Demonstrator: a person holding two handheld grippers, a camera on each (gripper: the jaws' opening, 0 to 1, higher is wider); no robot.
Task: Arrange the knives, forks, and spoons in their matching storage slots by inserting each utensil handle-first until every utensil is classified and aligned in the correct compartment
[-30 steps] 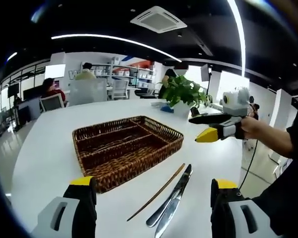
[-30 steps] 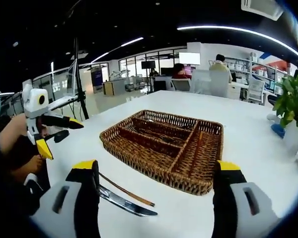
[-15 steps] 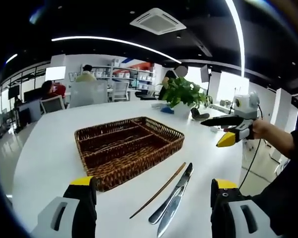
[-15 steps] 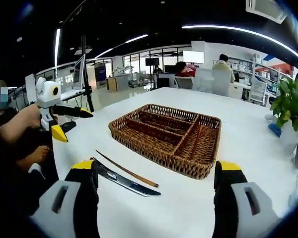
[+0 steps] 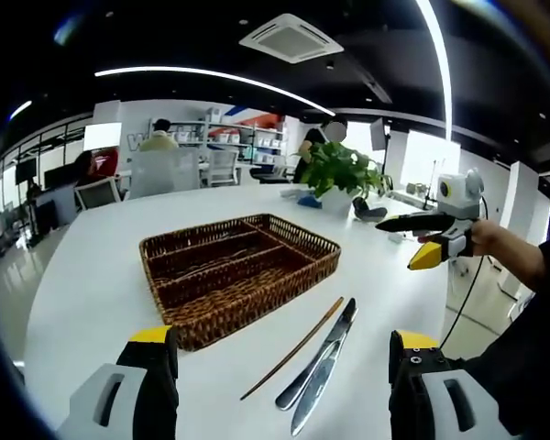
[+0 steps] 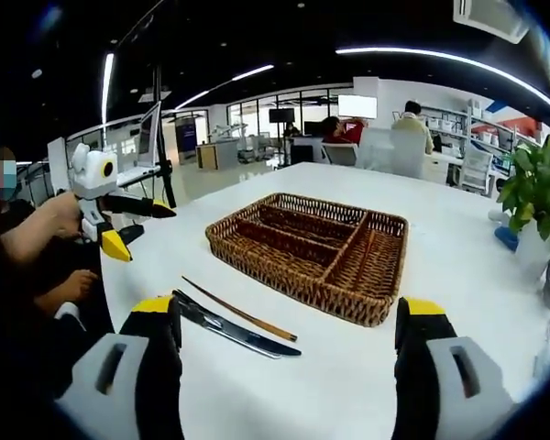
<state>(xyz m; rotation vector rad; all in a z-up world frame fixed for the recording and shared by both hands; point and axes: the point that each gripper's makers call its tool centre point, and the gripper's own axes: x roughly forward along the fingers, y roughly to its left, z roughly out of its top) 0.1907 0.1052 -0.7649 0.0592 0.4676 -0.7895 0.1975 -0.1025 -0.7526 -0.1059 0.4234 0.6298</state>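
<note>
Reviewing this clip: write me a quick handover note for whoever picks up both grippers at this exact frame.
Left gripper: open, empty, held above the table.
Right gripper: open, empty, raised off the table.
Wicker tray sits mid-table; nothing can be made out in its compartments.
Two knives lie side by side beside the tray, a wooden chopstick next to them.
Done: nothing sorted yet.
Left: pick each utensil and slot it handle-first.

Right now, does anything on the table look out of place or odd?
Yes. A brown stick, thin like a single chopstick, lies on the white table beside the knives, in front of the wicker tray. It is neither knife, fork nor spoon. The tray's compartments look empty, with no utensil sorted yet.
</note>
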